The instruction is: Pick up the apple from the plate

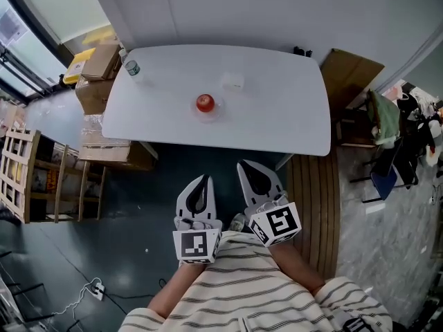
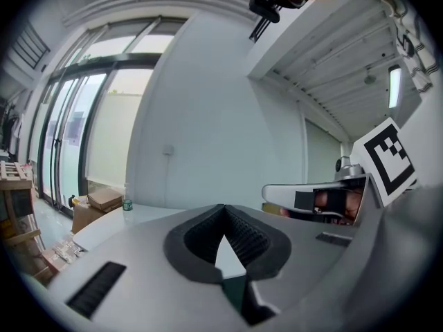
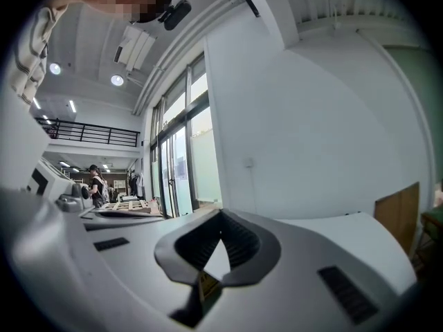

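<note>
A red apple sits on a small clear plate near the middle of the white table. Both grippers hover over the dark floor, short of the table's near edge and well apart from the apple. My left gripper is shut and holds nothing; its tips meet in the left gripper view. My right gripper is beside it, also shut and empty, its tips closed. The apple does not show in either gripper view.
A small bottle stands at the table's far left corner and a pale small container lies behind the apple. Cardboard boxes and a wooden rack stand to the left. A wooden board and cluttered chairs are on the right.
</note>
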Action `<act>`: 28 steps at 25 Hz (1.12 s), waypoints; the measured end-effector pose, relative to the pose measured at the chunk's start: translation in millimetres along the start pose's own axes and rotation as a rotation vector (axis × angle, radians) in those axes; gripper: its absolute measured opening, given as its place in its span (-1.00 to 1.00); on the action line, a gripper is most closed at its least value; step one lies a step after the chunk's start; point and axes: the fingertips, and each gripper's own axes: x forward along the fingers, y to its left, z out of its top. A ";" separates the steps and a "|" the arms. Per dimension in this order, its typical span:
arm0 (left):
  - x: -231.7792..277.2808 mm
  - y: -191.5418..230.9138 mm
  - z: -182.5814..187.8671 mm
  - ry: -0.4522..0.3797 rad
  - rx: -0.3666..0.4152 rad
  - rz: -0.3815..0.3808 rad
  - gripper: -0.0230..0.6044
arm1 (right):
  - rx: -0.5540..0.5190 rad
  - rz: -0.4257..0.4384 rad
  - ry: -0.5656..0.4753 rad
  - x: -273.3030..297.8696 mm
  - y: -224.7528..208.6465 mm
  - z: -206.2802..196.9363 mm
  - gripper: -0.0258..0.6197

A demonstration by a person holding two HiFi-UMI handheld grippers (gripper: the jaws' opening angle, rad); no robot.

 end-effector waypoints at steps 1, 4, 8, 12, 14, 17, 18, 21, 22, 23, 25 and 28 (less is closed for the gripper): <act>6.7 7.3 0.5 0.001 0.001 0.000 -0.91 | -0.004 -0.001 0.004 7.5 -0.6 0.9 -0.88; 29.3 28.0 0.5 0.009 0.002 -0.007 -0.91 | -0.013 -0.012 0.010 28.4 -4.9 6.1 -0.88; 59.1 46.8 7.7 0.002 -0.011 -0.025 -0.91 | -0.019 -0.045 0.016 54.8 -19.8 7.4 -0.88; 87.1 62.8 8.2 -0.001 0.006 -0.062 -0.91 | -0.018 -0.075 0.016 80.7 -31.8 8.9 -0.89; 101.1 71.0 8.5 0.000 0.011 -0.080 -0.91 | -0.024 -0.083 0.016 94.4 -34.5 9.6 -0.88; 117.3 82.3 7.2 -0.006 0.024 -0.098 -0.91 | -0.026 -0.088 0.018 112.3 -37.5 8.6 -0.88; 122.4 85.5 6.4 -0.005 0.026 -0.105 -0.91 | -0.024 -0.092 0.019 117.3 -38.8 7.9 -0.88; 135.2 95.8 3.6 0.003 0.032 -0.120 -0.91 | -0.017 -0.104 0.023 131.0 -42.5 5.0 -0.88; 138.9 99.1 2.2 0.004 0.035 -0.127 -0.91 | -0.013 -0.109 0.025 135.3 -43.7 3.6 -0.88; 142.8 102.2 0.7 0.005 0.037 -0.135 -0.91 | -0.009 -0.116 0.027 139.3 -45.1 2.0 -0.88; 151.3 107.6 -5.5 0.013 0.040 -0.156 -0.91 | -0.004 -0.131 0.032 146.1 -47.4 -2.1 -0.88; 163.0 115.1 -18.7 0.032 0.038 -0.178 -0.91 | 0.004 -0.149 0.040 153.3 -49.1 -9.3 -0.88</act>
